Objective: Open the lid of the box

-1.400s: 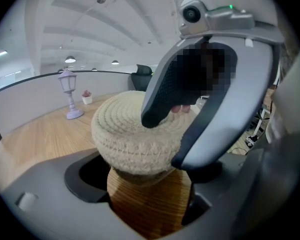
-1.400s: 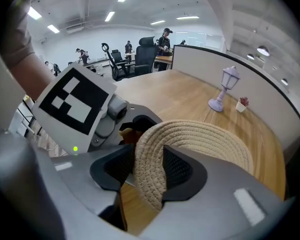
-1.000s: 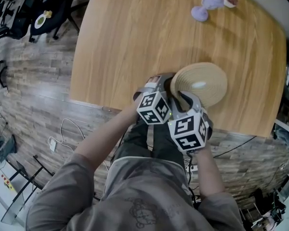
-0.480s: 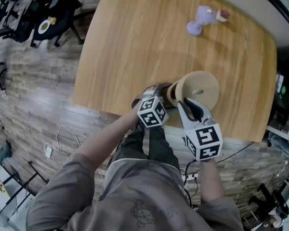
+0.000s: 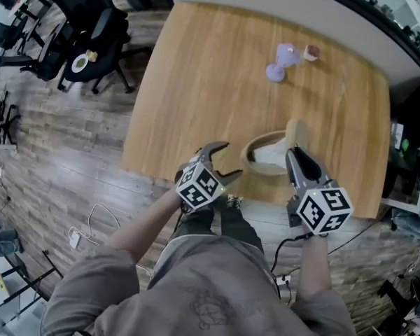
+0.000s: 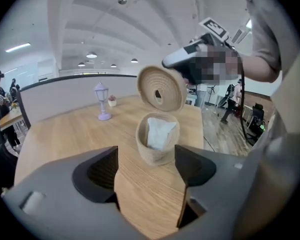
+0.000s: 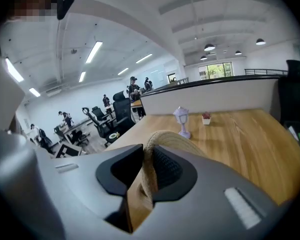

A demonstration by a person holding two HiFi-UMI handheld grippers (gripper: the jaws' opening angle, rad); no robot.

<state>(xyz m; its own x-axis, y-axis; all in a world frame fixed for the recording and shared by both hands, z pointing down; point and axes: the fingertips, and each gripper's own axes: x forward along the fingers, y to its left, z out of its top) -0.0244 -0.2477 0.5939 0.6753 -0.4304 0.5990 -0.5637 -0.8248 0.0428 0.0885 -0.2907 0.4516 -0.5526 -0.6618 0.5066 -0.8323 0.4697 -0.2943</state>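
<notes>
The round woven box [image 5: 257,161] stands uncovered near the table's front edge, with something white inside [image 6: 157,130]. My right gripper [image 5: 297,154] is shut on the rim of the woven lid [image 5: 296,131], its jaws still closing, and holds it on edge above the box's right side. In the right gripper view the lid's rim [image 7: 149,176] sits pinched between the pads. From the left gripper view the lid [image 6: 161,88] hangs tilted over the box [image 6: 155,151]. My left gripper [image 5: 227,161] stands left of the box, apart from it; its jaws are closing with nothing between them.
A purple lamp figure [image 5: 280,63] and a small potted plant [image 5: 311,52] stand at the table's far side. The wooden table [image 5: 196,82] ends just in front of the box. Office chairs [image 5: 91,40] and a cable [image 5: 91,215] are on the floor at left.
The lid has come off the box and now stands on edge in the right gripper, up and to the right. The left gripper has drawn back leftward, away from the box.
</notes>
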